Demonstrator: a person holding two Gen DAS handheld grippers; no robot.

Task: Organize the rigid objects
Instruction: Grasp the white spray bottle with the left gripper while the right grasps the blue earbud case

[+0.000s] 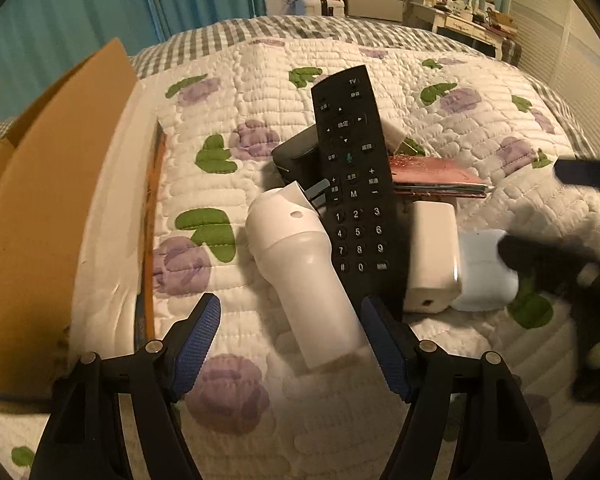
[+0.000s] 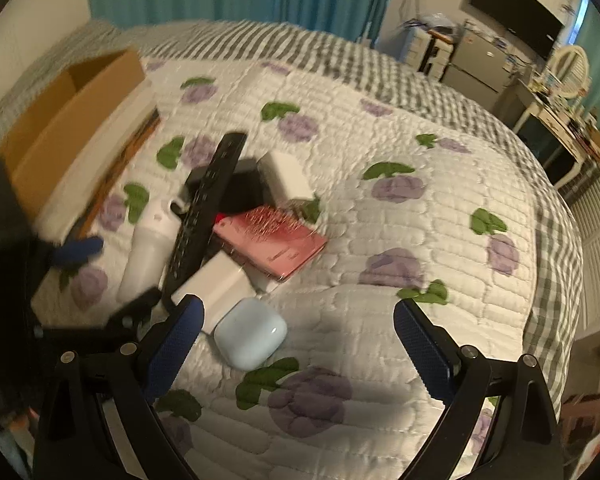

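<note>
Left gripper [image 1: 290, 314]: jaws wide, white bottle [image 1: 300, 272] between them.
Right gripper [image 2: 296, 320]: jaws wide, near earbud case [image 2: 250, 338].
Remote [image 1: 352, 184]: atop pile.

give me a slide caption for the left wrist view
Open left gripper straddling a white bottle beside a black remote on the quilted bed.

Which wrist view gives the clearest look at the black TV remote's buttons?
The left wrist view: the remote faces the camera, sharp, with its number keys legible. In the right wrist view the remote is motion-blurred and seen edge-on, so its buttons are barely visible.
</note>
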